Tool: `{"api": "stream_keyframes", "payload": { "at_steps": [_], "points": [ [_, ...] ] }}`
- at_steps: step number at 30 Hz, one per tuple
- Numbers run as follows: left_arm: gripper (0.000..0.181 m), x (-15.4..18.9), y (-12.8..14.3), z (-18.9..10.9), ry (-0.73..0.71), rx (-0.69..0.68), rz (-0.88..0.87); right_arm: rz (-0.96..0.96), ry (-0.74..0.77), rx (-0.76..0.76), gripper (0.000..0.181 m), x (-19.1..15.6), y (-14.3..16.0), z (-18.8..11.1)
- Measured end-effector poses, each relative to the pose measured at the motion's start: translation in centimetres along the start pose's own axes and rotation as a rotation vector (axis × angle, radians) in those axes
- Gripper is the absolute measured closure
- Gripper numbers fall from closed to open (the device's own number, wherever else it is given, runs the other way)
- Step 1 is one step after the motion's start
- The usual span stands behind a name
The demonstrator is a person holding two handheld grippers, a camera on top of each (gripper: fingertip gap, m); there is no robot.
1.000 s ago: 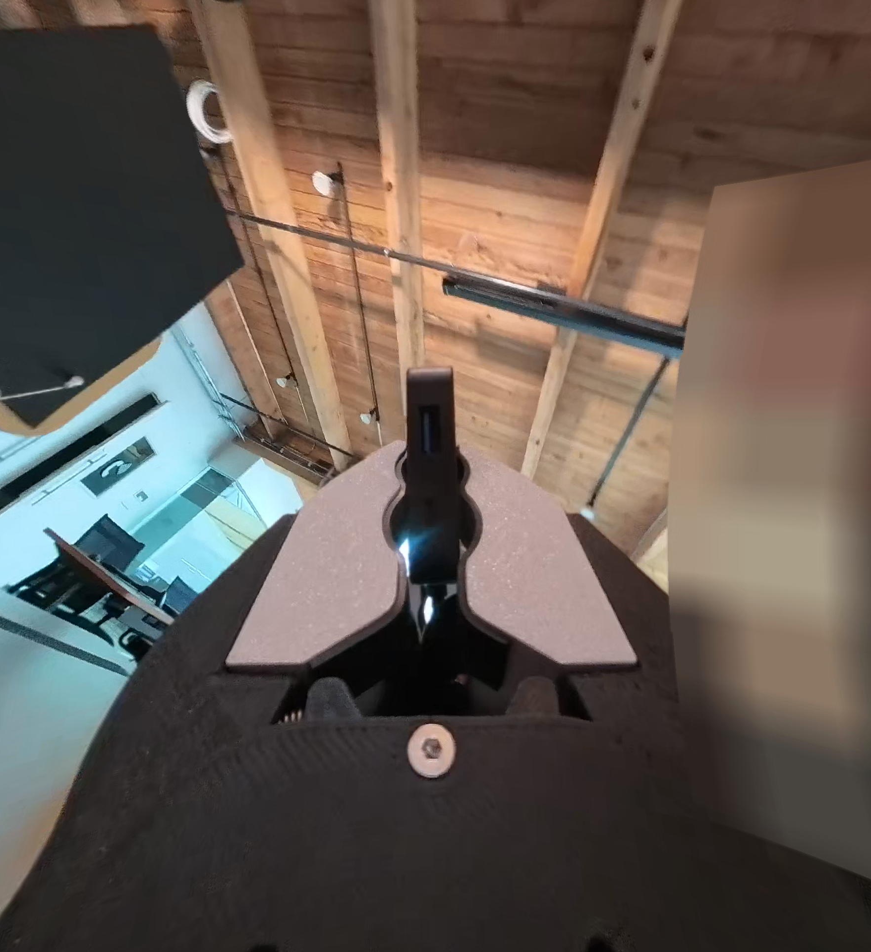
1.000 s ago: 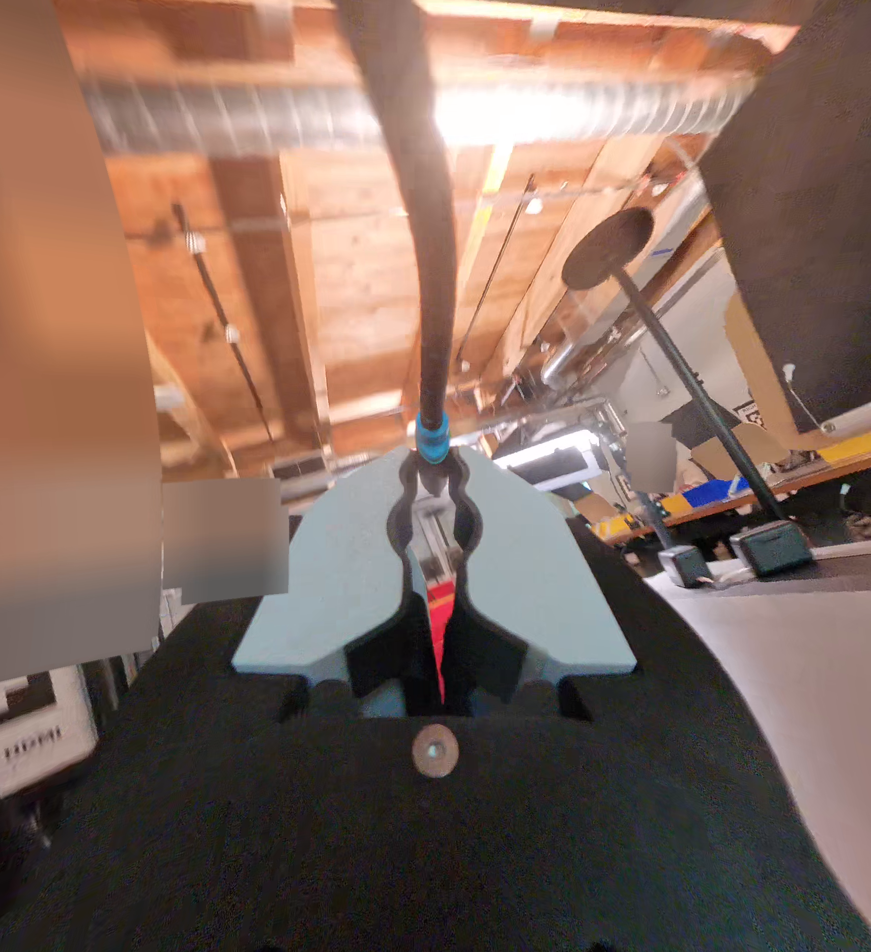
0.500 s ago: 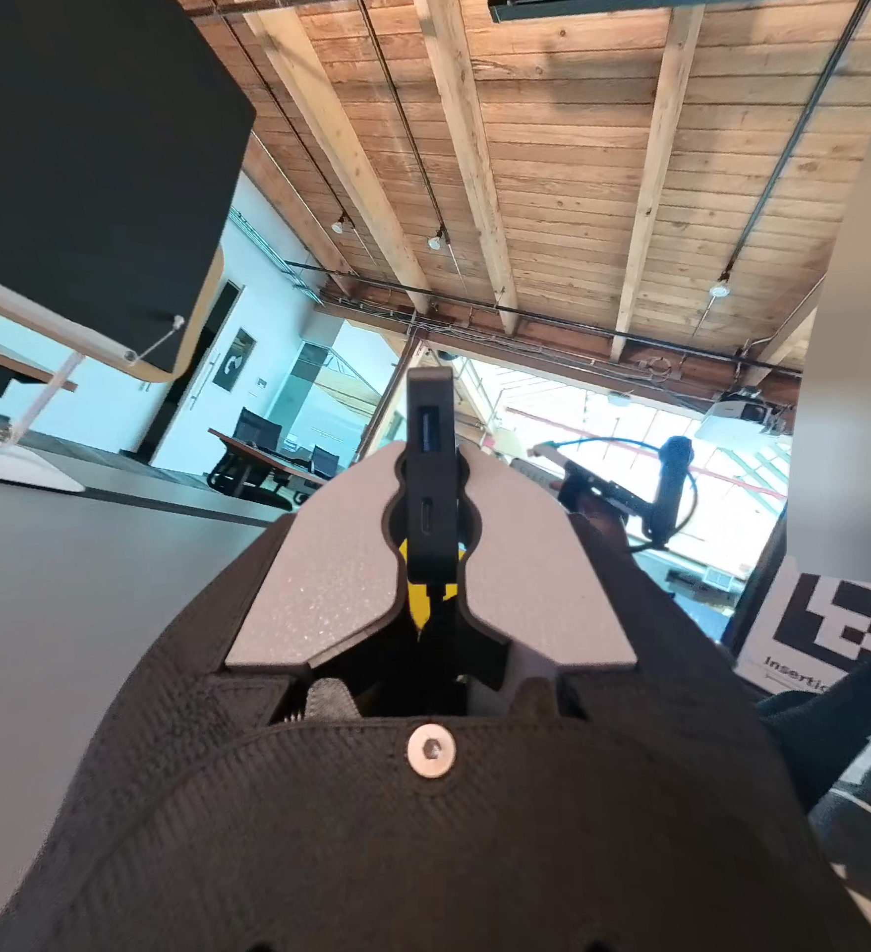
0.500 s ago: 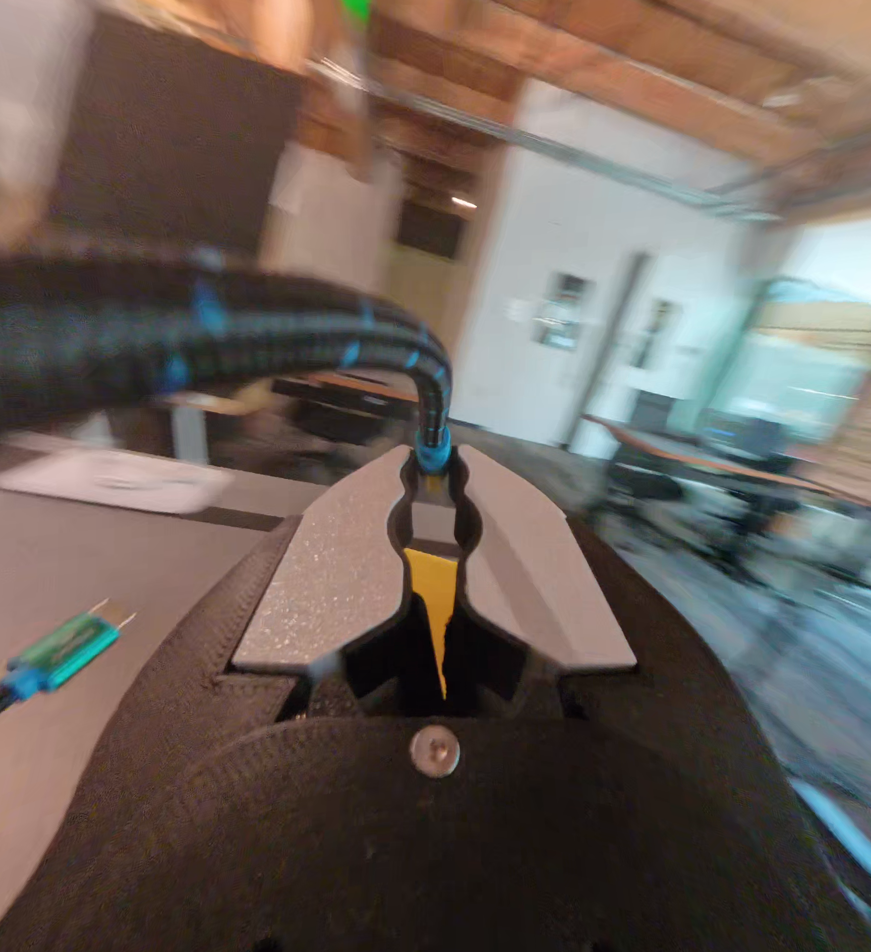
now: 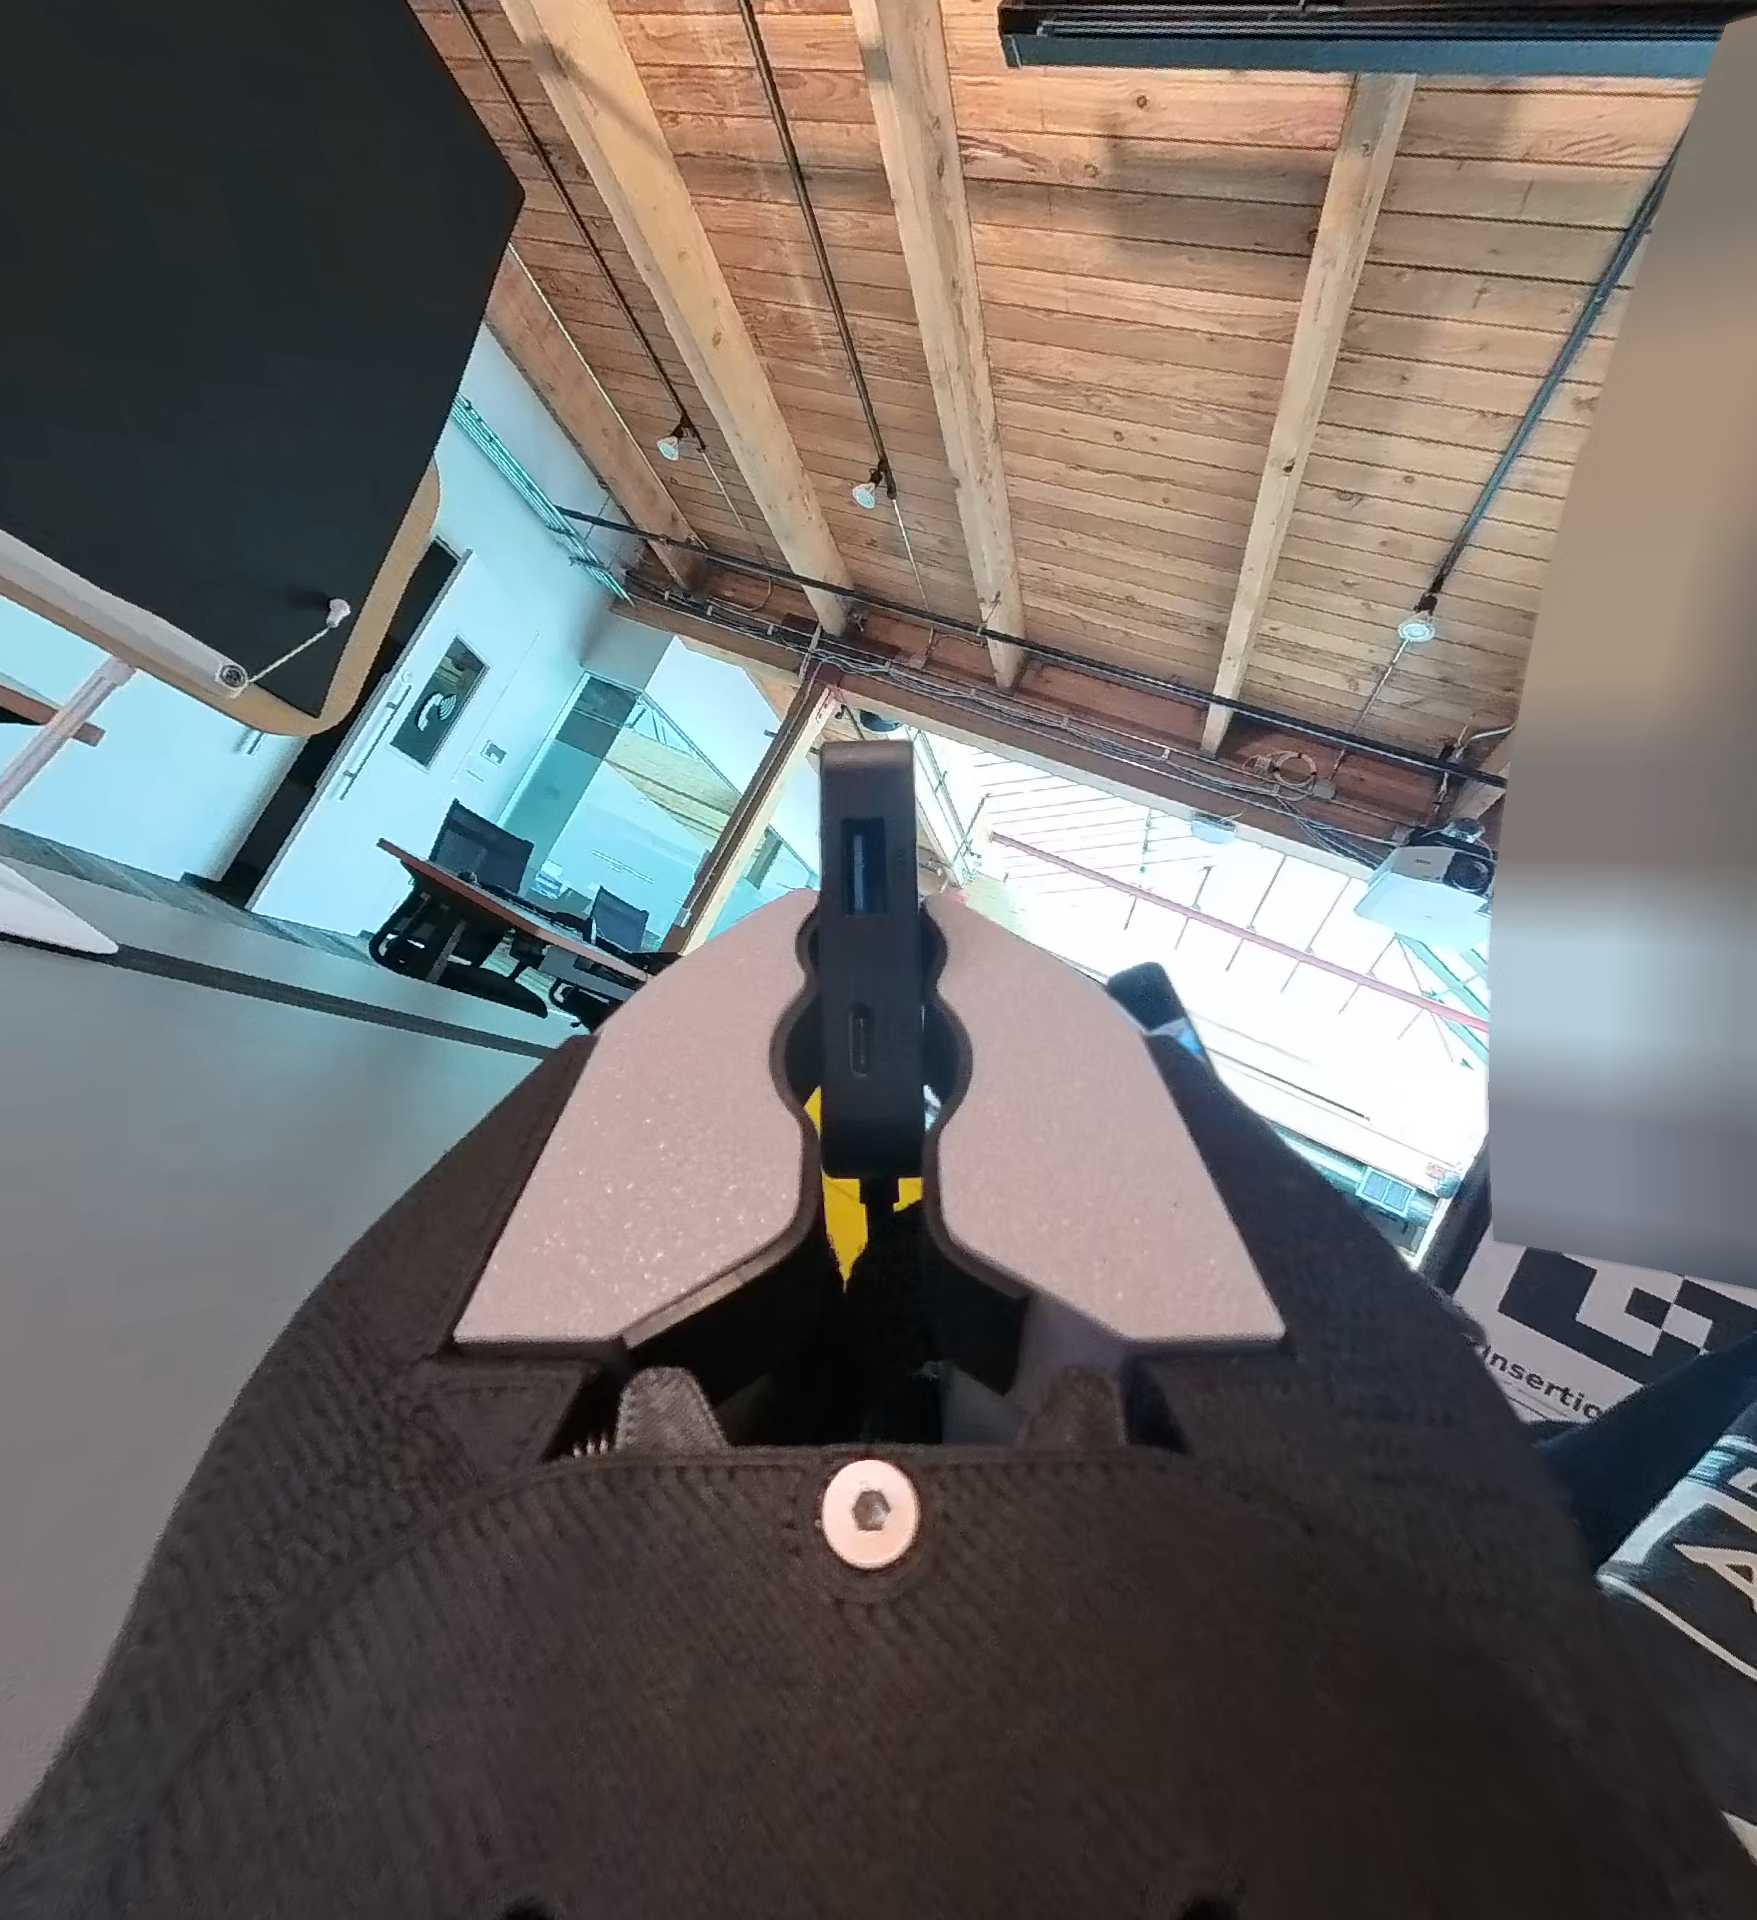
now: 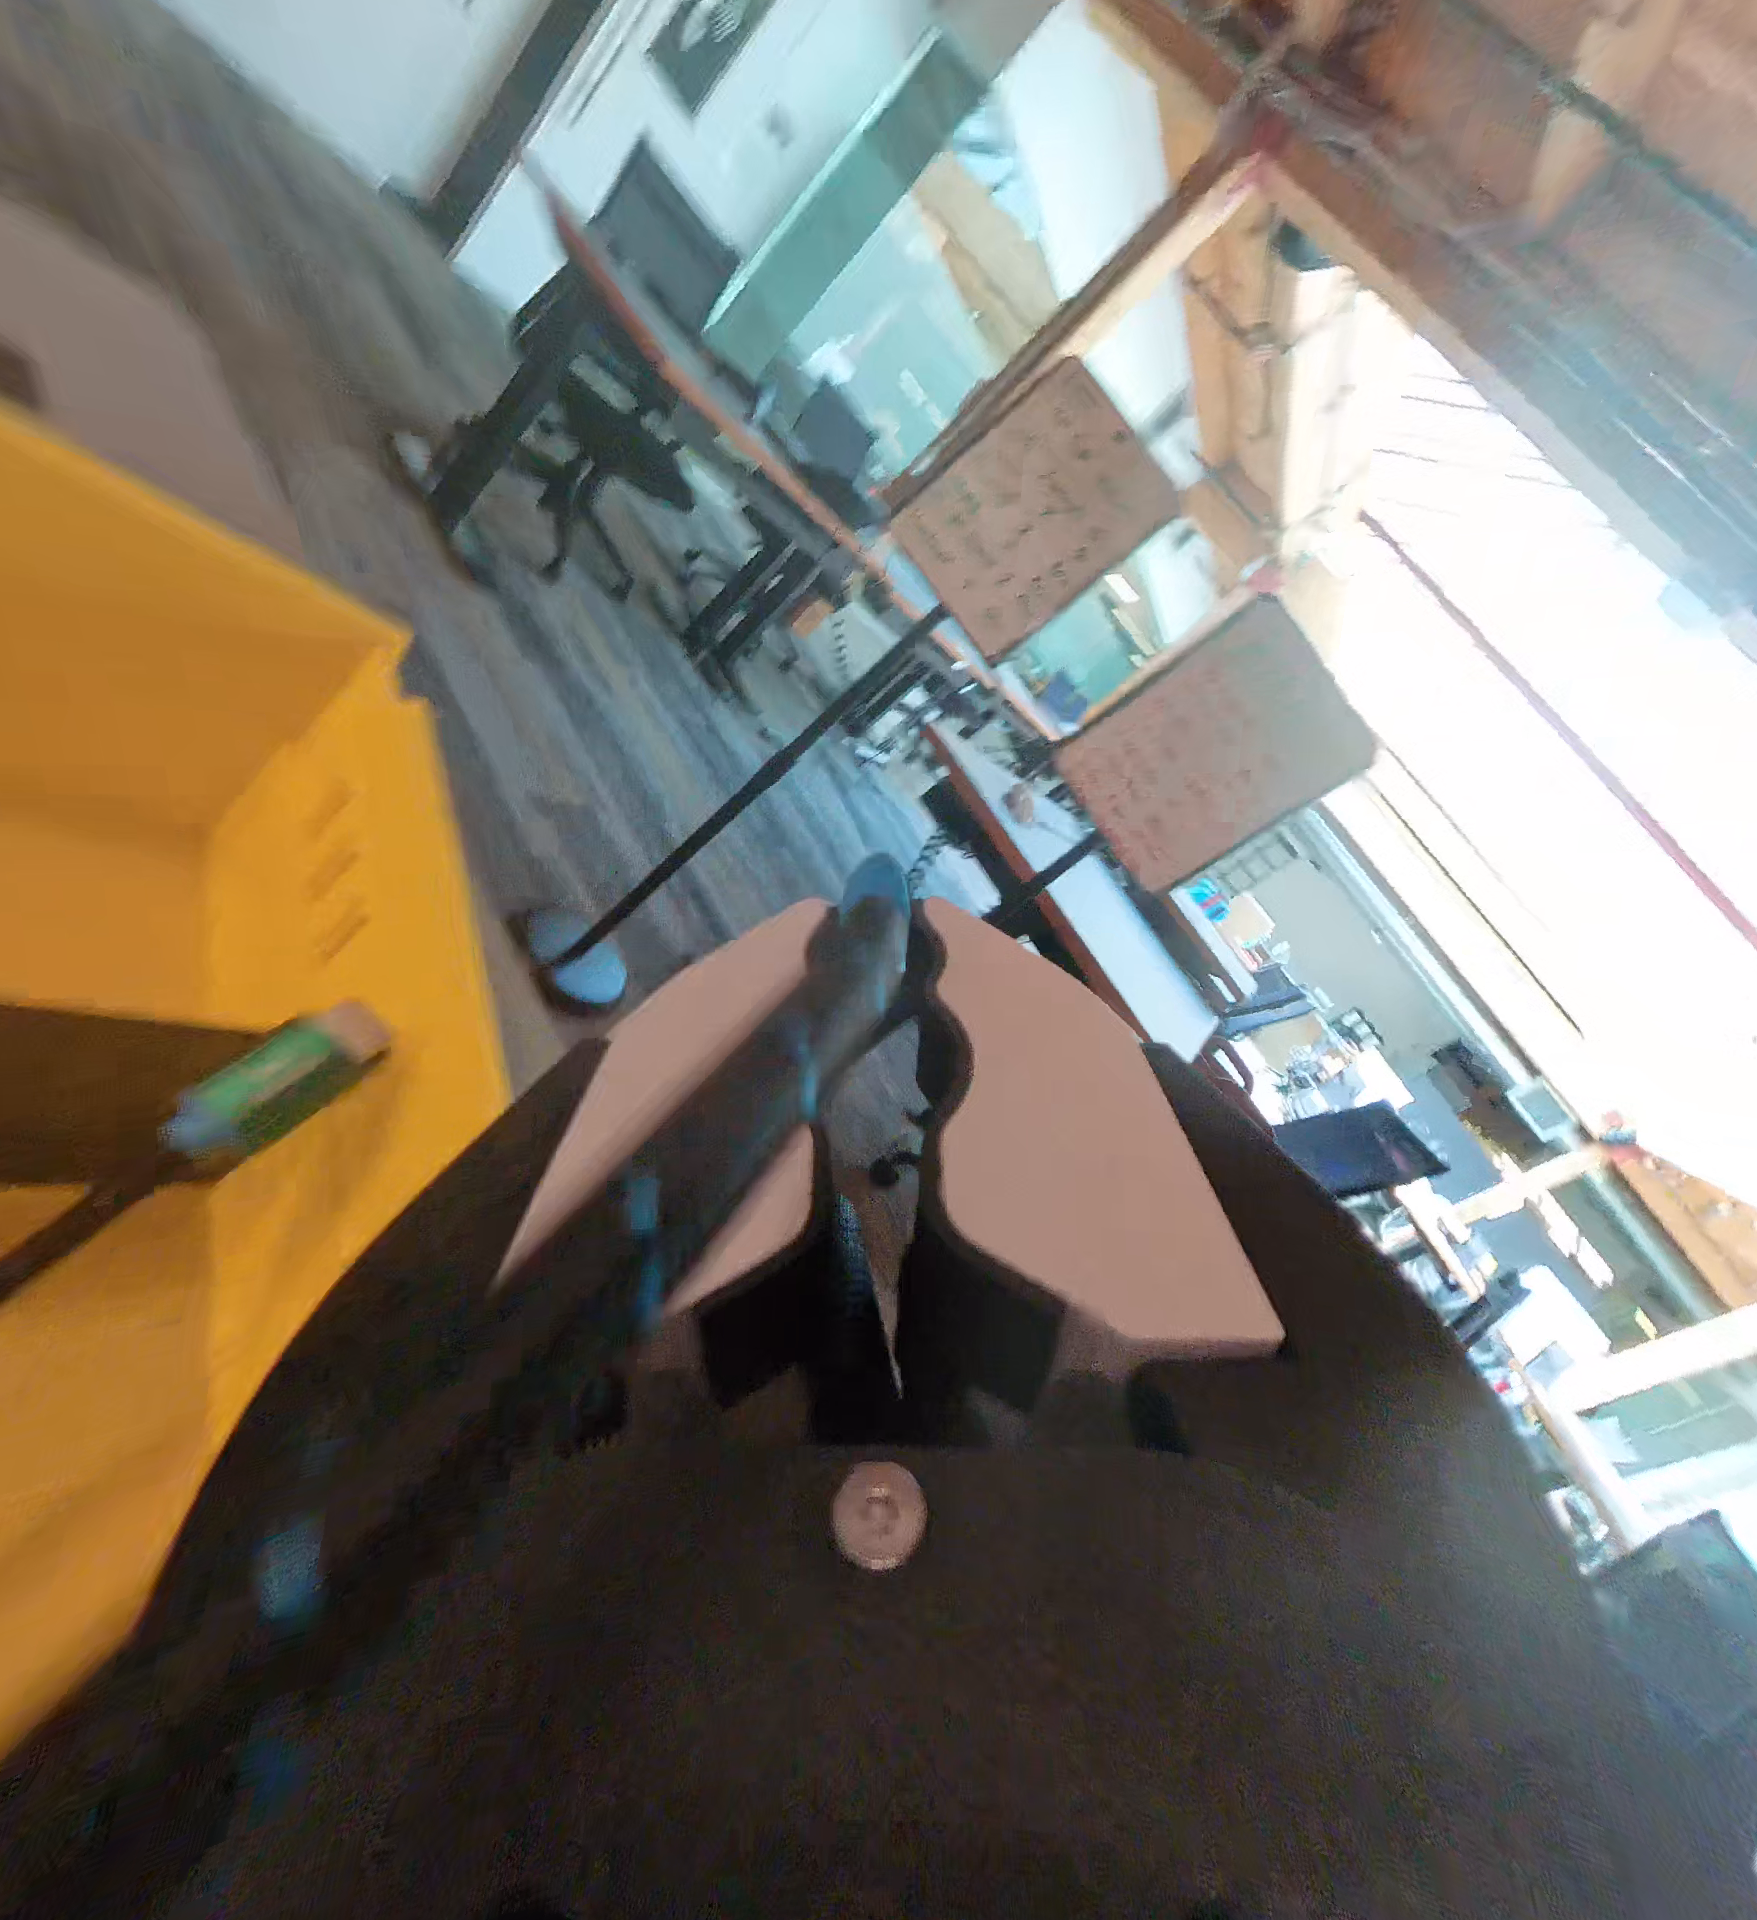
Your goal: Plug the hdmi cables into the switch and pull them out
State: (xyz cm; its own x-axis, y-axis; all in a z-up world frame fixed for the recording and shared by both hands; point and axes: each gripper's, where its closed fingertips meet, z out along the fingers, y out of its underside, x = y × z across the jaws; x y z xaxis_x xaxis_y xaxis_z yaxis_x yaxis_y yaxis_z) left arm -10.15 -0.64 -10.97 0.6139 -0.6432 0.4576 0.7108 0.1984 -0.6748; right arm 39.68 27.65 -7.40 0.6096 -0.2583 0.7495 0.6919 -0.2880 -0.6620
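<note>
Left gripper is clamped on the switch, a slim black box standing on edge between the fingers, sticking out at 12 o'clock with two ports facing the camera. Grey worktop sits at 9 o'clock.

Right gripper pinches a dark braided cable at the tips; the cable trails back toward 8 o'clock over the left finger. It's blurry, but a green plug hangs at 9 o'clock over a yellow bin.
</note>
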Motion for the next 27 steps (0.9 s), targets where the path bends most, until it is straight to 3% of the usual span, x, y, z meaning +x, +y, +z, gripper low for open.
{"api": "stream_keyframes", "payload": {
  "at_steps": [5,10,12,16,21,22,23,25,27],
  "points": [
    [0.169,0.1,0.0,-0.1,0.014,0.006,-0.024,-0.232,-0.401,-0.189,0.170,-8.8,2.3,-0.1],
    [0.169,0.2,0.0,-0.1,0.023,0.006,-0.040,-0.302,-0.942,-0.498,0.169,-16.5,8.1,-4.7],
    [0.169,0.1,0.0,-0.1,0.022,0.007,-0.043,-0.314,-1.002,-0.609,0.167,-17.2,9.9,-5.7],
    [0.169,0.1,-0.1,-0.1,0.021,0.010,-0.048,-0.168,-1.093,-0.656,0.153,-16.8,9.5,-7.1],
    [0.169,0.0,-0.1,-0.1,0.023,0.012,-0.060,-0.060,-1.139,-0.533,0.129,-15.1,7.6,-8.2],
    [0.169,0.0,-0.1,-0.1,0.023,0.012,-0.062,-0.033,-1.153,-0.492,0.099,-15.0,6.9,-8.4],
    [0.169,0.0,-0.1,-0.1,0.022,0.012,-0.062,-0.025,-1.170,-0.460,0.080,-14.9,6.4,-8.6],
    [0.169,0.0,-0.1,-0.2,0.021,0.013,-0.063,-0.008,-1.176,-0.391,0.071,-14.7,5.5,-8.7],
    [0.169,0.0,-0.1,-0.2,0.020,0.014,-0.064,0.043,-1.153,-0.313,0.078,-14.4,3.9,-8.3]
  ]
}}
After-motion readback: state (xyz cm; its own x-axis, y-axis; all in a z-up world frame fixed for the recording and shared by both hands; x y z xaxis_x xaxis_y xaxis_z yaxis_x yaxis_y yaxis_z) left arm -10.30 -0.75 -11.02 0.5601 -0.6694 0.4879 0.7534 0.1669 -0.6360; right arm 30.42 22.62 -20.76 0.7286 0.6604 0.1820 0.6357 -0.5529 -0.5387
